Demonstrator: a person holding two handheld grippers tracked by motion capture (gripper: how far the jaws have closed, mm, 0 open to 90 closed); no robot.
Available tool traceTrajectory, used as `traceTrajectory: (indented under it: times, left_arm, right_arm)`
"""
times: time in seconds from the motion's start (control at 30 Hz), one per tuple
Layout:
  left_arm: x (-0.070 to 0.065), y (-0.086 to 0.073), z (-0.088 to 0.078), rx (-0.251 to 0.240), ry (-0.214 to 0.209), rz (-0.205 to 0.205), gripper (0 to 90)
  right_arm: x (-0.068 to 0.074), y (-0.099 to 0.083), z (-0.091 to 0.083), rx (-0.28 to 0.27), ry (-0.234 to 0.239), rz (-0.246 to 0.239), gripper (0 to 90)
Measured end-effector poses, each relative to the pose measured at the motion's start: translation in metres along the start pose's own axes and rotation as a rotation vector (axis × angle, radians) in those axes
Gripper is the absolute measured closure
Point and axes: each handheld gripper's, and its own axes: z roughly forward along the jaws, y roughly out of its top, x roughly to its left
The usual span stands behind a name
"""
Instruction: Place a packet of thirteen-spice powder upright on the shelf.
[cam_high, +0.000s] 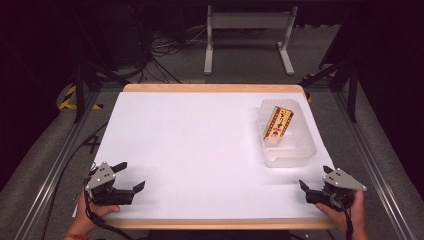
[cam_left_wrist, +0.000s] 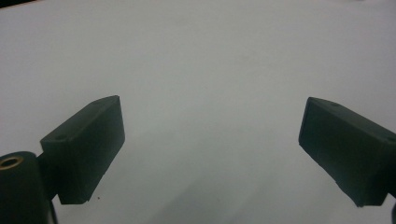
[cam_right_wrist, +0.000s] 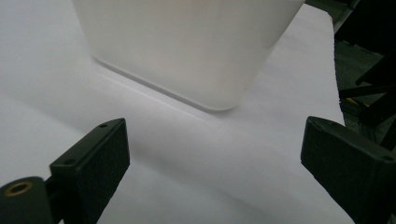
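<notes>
A translucent plastic bin (cam_high: 295, 152) stands at the right of the white-covered table (cam_high: 190, 145). Inside it a yellow and red packet (cam_high: 278, 123) leans on edge. My right gripper (cam_high: 314, 176) rests near the front right corner, just in front of the bin, open and holding nothing. In the right gripper view the bin's frosted wall (cam_right_wrist: 187, 42) rises close ahead of the spread jaws (cam_right_wrist: 215, 126). My left gripper (cam_high: 132, 175) sits at the front left corner, open and holding nothing. The left gripper view shows bare white surface between its jaws (cam_left_wrist: 212, 112).
The table's wooden edge (cam_high: 210, 88) runs along the far side. Metal frame rails (cam_high: 55, 165) flank both sides. Beyond the table are floor cables (cam_high: 160, 50) and a white stand (cam_high: 247, 30). Black and yellow tape marks the floor at the left (cam_high: 70, 100).
</notes>
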Motion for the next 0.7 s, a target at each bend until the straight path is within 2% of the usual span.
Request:
traceTrajectory:
  times: [0.3, 0.7]
  left_arm:
    - [0.0003, 0.001, 0.0015, -0.001, 0.0, 0.005, 7.8]
    - [-0.0008, 0.0022, 0.0041, 0.003, -0.007, 0.003, 7.8]
  right_arm:
    - [0.0023, -0.0004, 0.0003, -0.001, 0.005, -0.013, 8.6]
    - [0.0025, -0.0014, -0.0003, 0.006, 0.011, -0.004, 8.6]
